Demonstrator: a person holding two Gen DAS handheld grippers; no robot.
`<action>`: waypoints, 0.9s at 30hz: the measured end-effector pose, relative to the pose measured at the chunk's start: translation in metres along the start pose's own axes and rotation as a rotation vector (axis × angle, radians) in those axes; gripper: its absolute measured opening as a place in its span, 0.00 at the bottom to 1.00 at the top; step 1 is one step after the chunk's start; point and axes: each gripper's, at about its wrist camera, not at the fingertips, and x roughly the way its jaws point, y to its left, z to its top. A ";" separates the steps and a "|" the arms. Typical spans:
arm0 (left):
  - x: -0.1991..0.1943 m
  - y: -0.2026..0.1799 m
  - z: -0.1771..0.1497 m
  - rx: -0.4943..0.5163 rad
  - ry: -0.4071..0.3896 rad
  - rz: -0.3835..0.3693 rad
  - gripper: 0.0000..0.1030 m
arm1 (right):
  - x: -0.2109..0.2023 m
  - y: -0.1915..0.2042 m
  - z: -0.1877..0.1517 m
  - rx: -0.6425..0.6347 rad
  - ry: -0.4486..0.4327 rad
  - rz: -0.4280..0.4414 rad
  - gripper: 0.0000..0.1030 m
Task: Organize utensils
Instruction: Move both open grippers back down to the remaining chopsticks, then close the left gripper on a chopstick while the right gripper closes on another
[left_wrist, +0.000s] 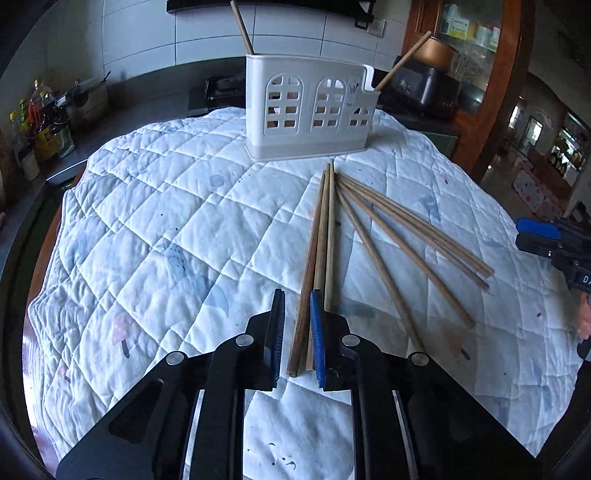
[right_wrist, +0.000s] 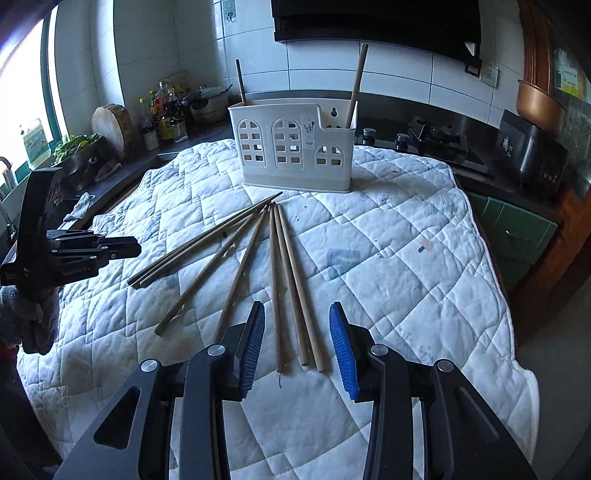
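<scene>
Several wooden chopsticks (left_wrist: 373, 236) lie fanned on a white quilted cloth (left_wrist: 155, 236) in front of a white plastic utensil holder (left_wrist: 310, 110), which holds two chopsticks upright (left_wrist: 242, 27). My left gripper (left_wrist: 297, 314) is open, its jaws low around the near end of the leftmost chopstick (left_wrist: 308, 295). In the right wrist view the same chopsticks (right_wrist: 236, 258) lie before the holder (right_wrist: 291, 147). My right gripper (right_wrist: 297, 325) is open wide above the near ends of three chopsticks (right_wrist: 291, 295). The left gripper (right_wrist: 122, 247) shows at the left there.
A dark kitchen counter runs behind the table with oil bottles (right_wrist: 162, 107), a round wooden chopping board (right_wrist: 110, 127), a gas hob (right_wrist: 439, 142) and a black cooker (right_wrist: 528, 151). The cloth's edge drops off at the right (right_wrist: 509, 332). The right gripper shows at the edge of the left view (left_wrist: 554, 240).
</scene>
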 end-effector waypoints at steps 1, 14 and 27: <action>0.003 -0.001 -0.001 0.004 0.008 -0.003 0.13 | 0.001 -0.001 0.000 0.003 0.002 0.000 0.35; 0.024 0.001 -0.003 0.015 0.059 -0.017 0.13 | 0.020 -0.008 -0.001 0.004 0.037 0.003 0.35; 0.035 0.001 -0.001 0.005 0.062 0.009 0.09 | 0.038 -0.013 -0.004 -0.002 0.075 -0.006 0.33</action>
